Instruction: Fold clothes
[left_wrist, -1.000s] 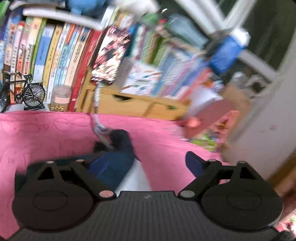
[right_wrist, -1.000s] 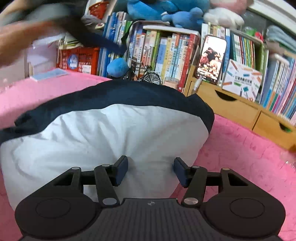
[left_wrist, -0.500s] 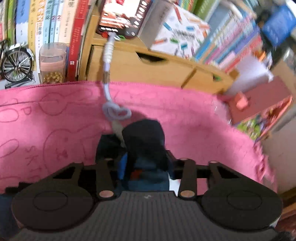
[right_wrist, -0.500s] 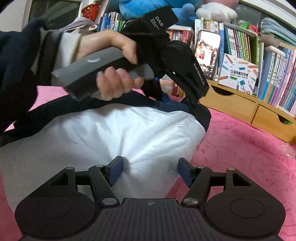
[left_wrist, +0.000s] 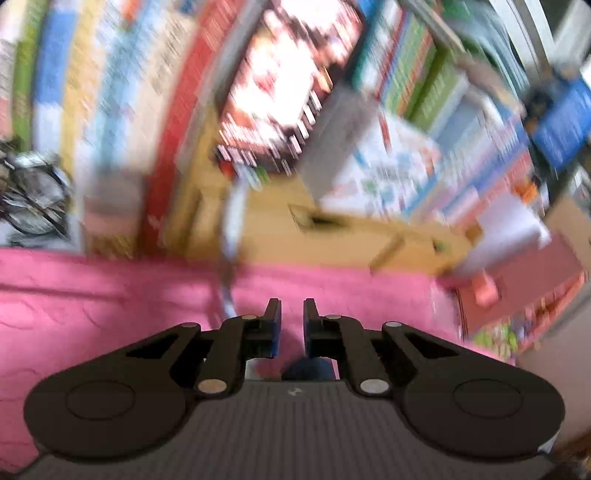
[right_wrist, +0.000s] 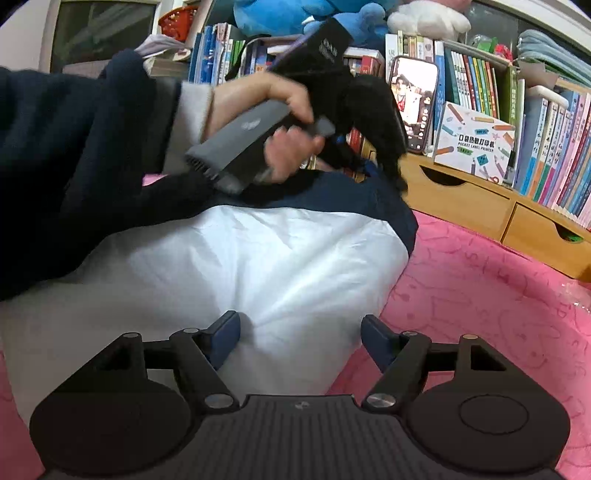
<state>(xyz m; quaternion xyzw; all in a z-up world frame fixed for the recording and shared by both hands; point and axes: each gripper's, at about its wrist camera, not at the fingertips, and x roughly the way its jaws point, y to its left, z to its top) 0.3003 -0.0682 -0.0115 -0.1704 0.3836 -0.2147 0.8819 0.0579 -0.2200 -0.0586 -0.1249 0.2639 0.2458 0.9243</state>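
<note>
The garment (right_wrist: 280, 266), white with a navy border along its far edge, lies on the pink cloth (right_wrist: 480, 295) that covers the table, filling the left and middle of the right wrist view. The right claw (right_wrist: 300, 338) hovers over its near white part with the fingers spread wide and nothing between them. At the garment's far navy edge the left claw (right_wrist: 373, 166) points down, gripped by a hand (right_wrist: 266, 122) in a dark sleeve (right_wrist: 74, 166) with a pale cuff; its tips are at or in the navy fabric, but this view is too smeared there to tell whether they hold it. In the left wrist view, which is badly blurred, the left claw (left_wrist: 291, 321) has its fingers nearly together with only a narrow gap, pink cloth shows through that gap, and a small dark blue lump of fabric (left_wrist: 308, 369) sits just under the claw base; whether any cloth is pinched cannot be told. Behind the table stands a wooden drawer unit (right_wrist: 480, 203), with a phone (right_wrist: 413, 103) showing a lit screen propped above it, a box (right_wrist: 476, 147) printed with pencils beside it, rows of books (right_wrist: 546, 147), and plush toys (right_wrist: 295, 14) on top of the shelf
</note>
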